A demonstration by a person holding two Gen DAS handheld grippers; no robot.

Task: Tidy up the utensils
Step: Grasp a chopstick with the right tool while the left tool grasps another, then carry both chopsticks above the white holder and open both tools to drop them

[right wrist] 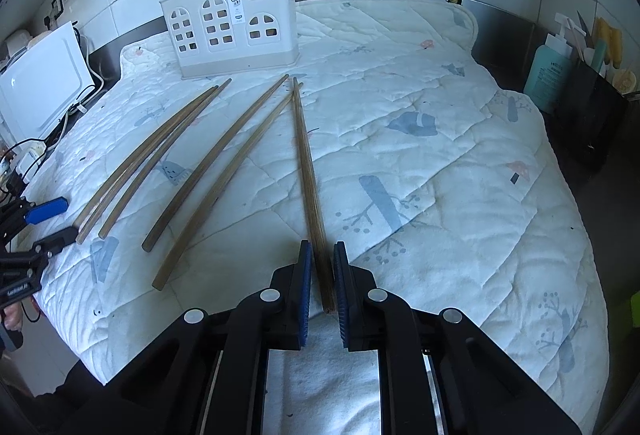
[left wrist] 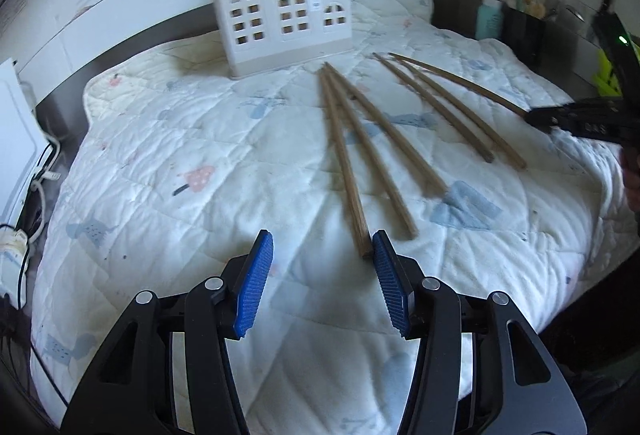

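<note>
1. Since the chopsticks [right wrist: 188, 171] on the quilt [right wrist: 440, 155] look light, stiff and slick, we grip near their thick near ends.
2. Our right gripper [right wrist: 320, 275] is nearly closed around one chopstick [right wrist: 306, 163] — whether it pinches yet, we cannot tell.
3. Our left gripper [left wrist: 322, 267] gapes apart — empty, beside the left-hand stick's [left wrist: 344, 163] end; the holder [right wrist: 232, 27] stands far.

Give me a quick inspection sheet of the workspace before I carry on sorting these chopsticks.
Surface: white quilted mat over a dark counter.
Job's things: white utensil holder at the back with several chopsticks standing in it; four loose chopsticks on the mat; one more chopstick between the right gripper's fingers.
Clutter: teal bottle and black caddy at the right.
Grippers: left gripper open, near a chopstick end; right gripper closed around its chopstick.
Cables: cords and power strip at the left edge.
Surroundings: tiled wall, pipes, white appliance.
</note>
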